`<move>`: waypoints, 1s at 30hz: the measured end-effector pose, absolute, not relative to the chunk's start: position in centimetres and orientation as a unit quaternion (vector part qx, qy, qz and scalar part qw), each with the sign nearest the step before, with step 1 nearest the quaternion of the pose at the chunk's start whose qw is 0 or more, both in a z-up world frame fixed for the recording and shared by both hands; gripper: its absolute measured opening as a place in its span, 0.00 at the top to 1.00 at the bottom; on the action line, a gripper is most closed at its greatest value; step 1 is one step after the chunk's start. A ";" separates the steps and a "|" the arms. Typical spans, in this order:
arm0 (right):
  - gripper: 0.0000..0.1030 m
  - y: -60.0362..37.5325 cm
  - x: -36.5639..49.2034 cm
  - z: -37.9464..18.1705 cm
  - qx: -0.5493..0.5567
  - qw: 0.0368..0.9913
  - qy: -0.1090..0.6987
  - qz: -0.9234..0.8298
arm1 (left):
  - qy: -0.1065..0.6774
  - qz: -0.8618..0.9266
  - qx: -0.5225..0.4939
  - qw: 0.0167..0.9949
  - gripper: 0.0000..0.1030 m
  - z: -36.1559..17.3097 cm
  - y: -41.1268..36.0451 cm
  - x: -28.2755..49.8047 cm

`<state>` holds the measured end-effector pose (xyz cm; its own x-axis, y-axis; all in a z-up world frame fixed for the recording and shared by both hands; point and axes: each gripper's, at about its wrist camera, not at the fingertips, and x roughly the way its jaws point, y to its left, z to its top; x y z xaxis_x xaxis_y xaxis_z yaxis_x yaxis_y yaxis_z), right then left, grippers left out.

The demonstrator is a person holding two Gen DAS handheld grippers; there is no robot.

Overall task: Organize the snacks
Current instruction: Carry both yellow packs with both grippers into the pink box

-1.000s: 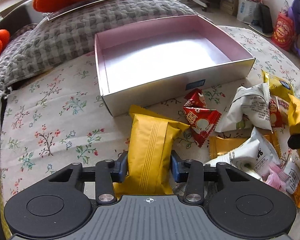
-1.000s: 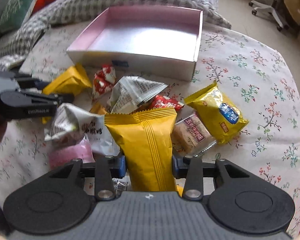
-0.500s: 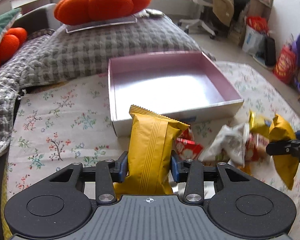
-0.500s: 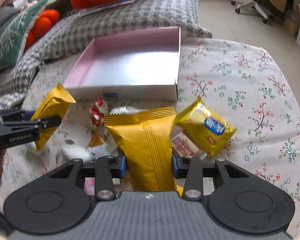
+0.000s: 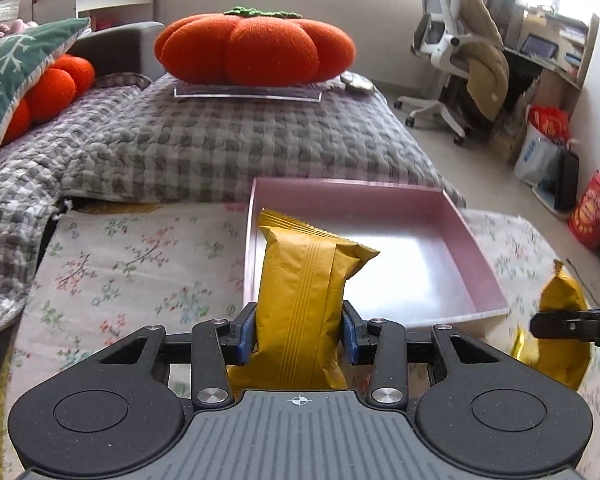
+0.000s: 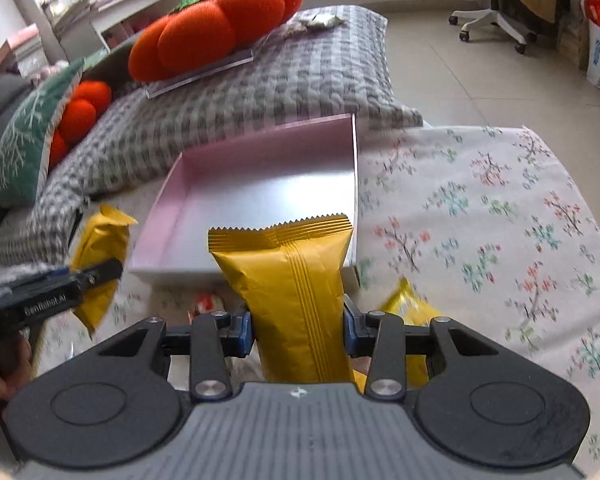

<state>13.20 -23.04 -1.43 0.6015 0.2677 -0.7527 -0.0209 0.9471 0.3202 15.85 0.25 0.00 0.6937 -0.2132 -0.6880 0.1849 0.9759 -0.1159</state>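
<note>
Item 1, left gripper: blue pads clamped on the lower half of a yellow snack packet, packet upright, crimped top leaning toward the pink box. Raised off the floral cloth since a second ago; seen then low among the loose pile, now lined up with the box's near-left corner.

Item 2, right gripper: closed likewise on a second yellow packet, serrated seal uppermost, held just short of the box's near wall. Lifted and swung left from the pile in the same interval.

Item 3, pink box: shallow, open, nothing inside; far of both packets, its far side against the grey checked quilt.

Item 4, remaining snacks: mostly dropped out of sight below both cameras. A red-and-white wrapper and another yellow bag just visible under the right gripper; blurred, probably more beside them.

Status: both picks complete, carry under way, no snack boxed yet. Next move likely a short reach forward over the near wall and release, left packet to the left side, right packet to the right, to keep the two grippers apart.
</note>
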 end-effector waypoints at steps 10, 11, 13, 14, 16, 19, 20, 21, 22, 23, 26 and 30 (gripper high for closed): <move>0.64 -23.2 18.3 -2.1 0.203 0.876 0.429 0.084 | 0.364 -0.095 -0.047 0.925 0.62 0.1 -0.8 20.5; 0.64 -23.2 18.7 -2.1 0.209 0.876 0.426 0.084 | 0.367 -0.091 -0.048 0.925 0.62 -0.2 -0.9 21.0; 0.64 -23.2 19.6 -2.0 0.221 0.878 0.416 0.086 | 0.372 -0.088 -0.051 0.923 0.62 -0.7 -1.1 21.6; 0.64 -23.2 20.1 -1.9 0.225 0.880 0.410 0.085 | 0.373 -0.089 -0.053 0.922 0.62 -1.0 -1.1 21.9; 0.64 -23.1 20.8 -2.0 0.226 0.885 0.400 0.081 | 0.371 -0.089 -0.046 0.923 0.62 -1.4 -1.4 22.3; 0.64 -22.7 21.4 -2.4 0.221 0.890 0.392 0.081 | 0.369 -0.085 -0.038 0.925 0.62 -2.0 -1.7 22.7; 0.64 -22.5 21.5 -2.7 0.217 0.891 0.392 0.077 | 0.371 -0.084 -0.039 0.924 0.62 -2.2 -1.7 22.9; 0.64 -22.4 21.6 -3.0 0.212 0.893 0.391 0.073 | 0.373 -0.082 -0.040 0.923 0.62 -2.4 -1.7 23.2; 0.64 -22.4 21.7 -3.2 0.209 0.894 0.390 0.067 | 0.375 -0.080 -0.039 0.923 0.62 -2.6 -1.8 23.3; 0.64 -22.4 21.8 -3.4 0.209 0.895 0.390 0.063 | 0.377 -0.079 -0.035 0.922 0.62 -2.8 -1.9 23.3; 0.64 -22.5 22.1 -4.0 0.209 0.894 0.390 0.064 | 0.381 -0.077 -0.024 0.921 0.62 -3.4 -2.1 23.4; 0.64 -22.2 22.5 -4.4 0.198 0.897 0.390 0.061 | 0.385 -0.074 -0.022 0.920 0.62 -3.9 -2.2 23.5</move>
